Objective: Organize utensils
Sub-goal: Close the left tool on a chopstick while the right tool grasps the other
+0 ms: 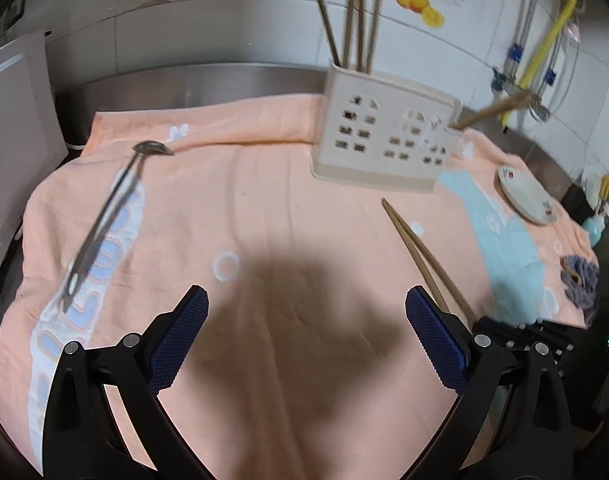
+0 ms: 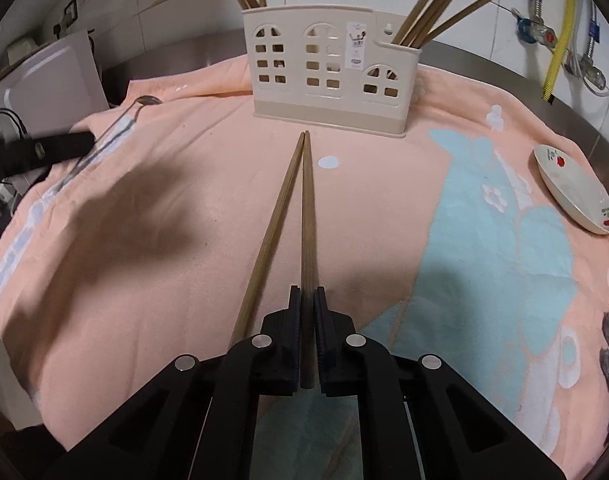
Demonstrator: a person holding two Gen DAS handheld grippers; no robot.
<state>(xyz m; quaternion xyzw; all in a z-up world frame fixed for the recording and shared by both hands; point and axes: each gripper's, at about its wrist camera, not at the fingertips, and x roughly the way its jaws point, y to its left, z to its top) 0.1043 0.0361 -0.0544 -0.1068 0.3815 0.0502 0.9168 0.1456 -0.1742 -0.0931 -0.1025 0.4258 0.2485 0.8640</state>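
Two brown wooden chopsticks (image 2: 294, 216) lying on the towel in front of the holder, tips together and pointing at it, butt ends spread apart; right-hand one clamped near its thick end. Beige plastic utensil holder (image 2: 330, 72) with window-shaped cutouts standing upright, more chopsticks leaning out of both end compartments. Metal spoon (image 1: 104, 216) lying flat well to the left, bowl toward the back wall.

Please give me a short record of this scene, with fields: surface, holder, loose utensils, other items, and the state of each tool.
surface: peach towel
holder: beige utensil holder, upright, chopsticks standing inside
loose utensils: two chopsticks; metal spoon lying on towel
other items: small plate
left tool: open, holding nothing
right tool: shut on one chopstick of the pair
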